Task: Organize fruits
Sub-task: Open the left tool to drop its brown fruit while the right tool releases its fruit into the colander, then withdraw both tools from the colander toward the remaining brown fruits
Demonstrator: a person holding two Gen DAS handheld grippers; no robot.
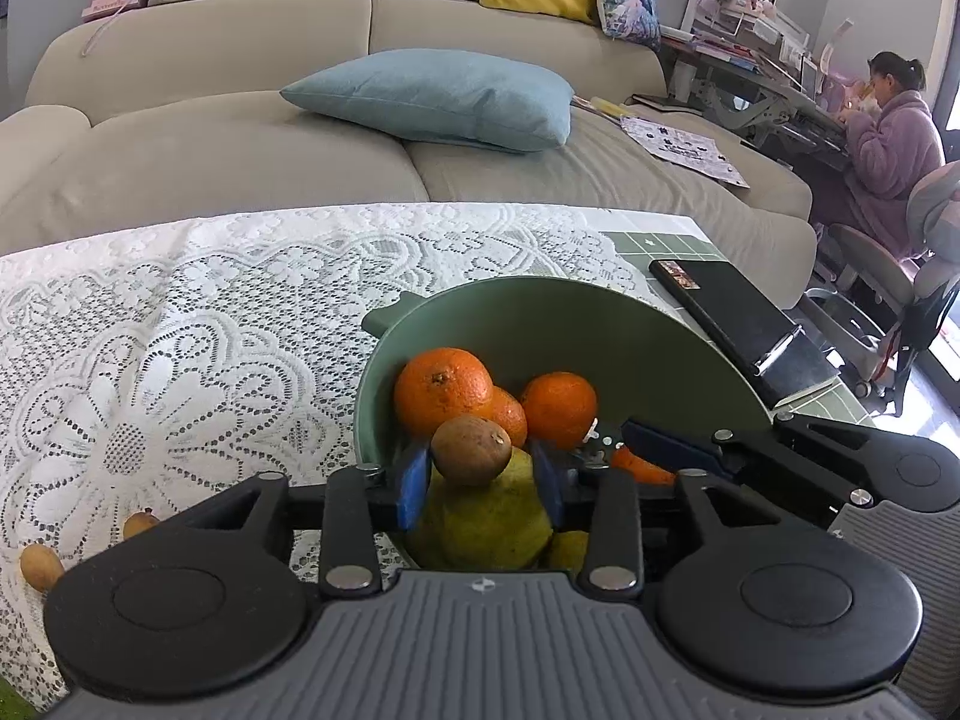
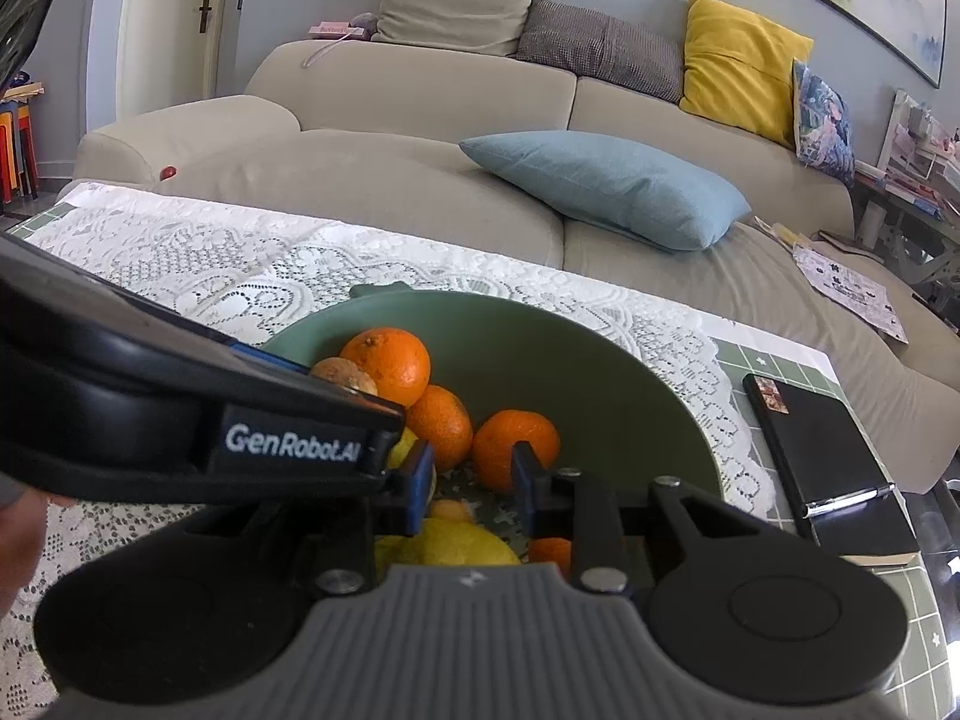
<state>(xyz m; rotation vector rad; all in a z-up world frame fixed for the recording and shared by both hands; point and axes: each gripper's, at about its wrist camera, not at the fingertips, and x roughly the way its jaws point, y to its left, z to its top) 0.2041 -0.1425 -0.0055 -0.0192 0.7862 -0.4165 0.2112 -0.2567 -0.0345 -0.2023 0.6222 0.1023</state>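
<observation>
A green bowl (image 1: 540, 324) stands on the lace-covered table and holds several oranges (image 1: 443, 390), a yellow-green pear (image 1: 486, 516) and a lemon (image 2: 456, 543). My left gripper (image 1: 483, 477) is over the bowl's near side with a brown kiwi (image 1: 471, 450) between its blue pads (image 1: 411, 489), the jaws partly spread, right above the pear. My right gripper (image 2: 471, 489) is open and empty over the bowl (image 2: 576, 360), just above the lemon, beside an orange (image 2: 495, 447). The left gripper's body crosses the right wrist view at left.
Two small brown fruits (image 1: 41, 567) lie on the lace cloth (image 1: 180, 324) at lower left. A black notebook with a pen (image 1: 744, 324) lies right of the bowl. A beige sofa with a blue cushion (image 1: 432, 99) is behind the table. A person sits at far right.
</observation>
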